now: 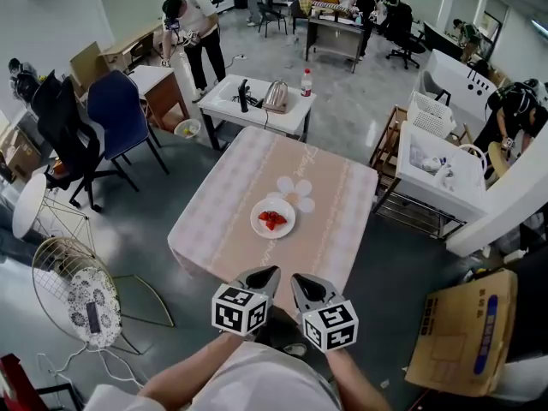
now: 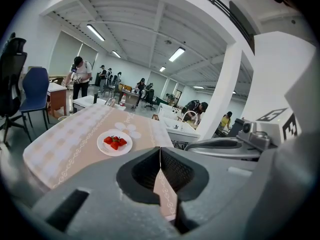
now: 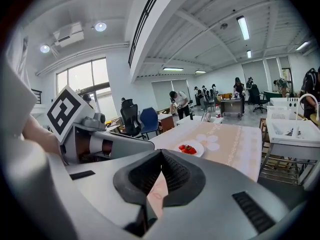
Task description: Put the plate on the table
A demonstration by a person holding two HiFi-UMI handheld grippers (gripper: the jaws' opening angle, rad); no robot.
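A white plate (image 1: 272,217) with red strawberries sits near the middle of the square table (image 1: 214,229), which has a pale pink patterned cloth. Both grippers hang side by side close to my body, just off the table's near edge and short of the plate. My left gripper (image 1: 269,273) is shut with nothing between its jaws. My right gripper (image 1: 299,279) is shut and empty too. In the left gripper view, the plate (image 2: 114,143) lies beyond the closed jaws of the left gripper (image 2: 160,151). The right gripper view shows the plate (image 3: 190,148) ahead of the right gripper (image 3: 161,154).
A white side table (image 1: 257,105) with a kettle and a bottle stands beyond the far edge. A blue chair (image 1: 120,114) and a black chair are at the left, with a wire stand (image 1: 73,285) nearer me. A rack with white bins (image 1: 432,178) and a cardboard box (image 1: 462,341) stand on the right. Several people work in the background.
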